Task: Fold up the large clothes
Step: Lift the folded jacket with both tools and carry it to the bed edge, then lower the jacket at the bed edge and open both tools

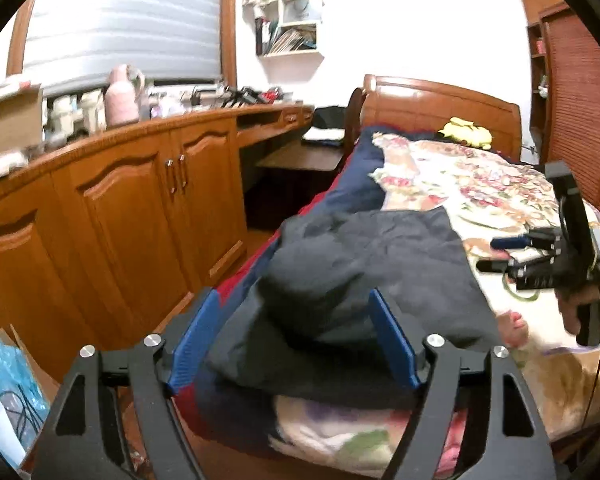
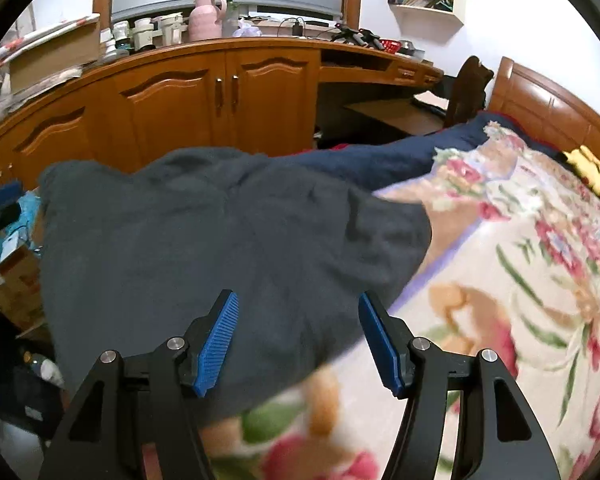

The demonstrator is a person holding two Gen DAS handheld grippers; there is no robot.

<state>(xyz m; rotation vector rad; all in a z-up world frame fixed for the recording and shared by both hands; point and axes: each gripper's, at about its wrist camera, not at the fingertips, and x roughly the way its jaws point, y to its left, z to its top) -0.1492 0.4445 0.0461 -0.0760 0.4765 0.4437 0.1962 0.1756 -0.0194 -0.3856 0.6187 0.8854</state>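
The dark garment lies bunched on the floral bed, near its cabinet-side edge. Both grippers hover over it, fingers spread and gripping nothing: the left gripper at its near end, the right gripper over its near hem, about equally close.
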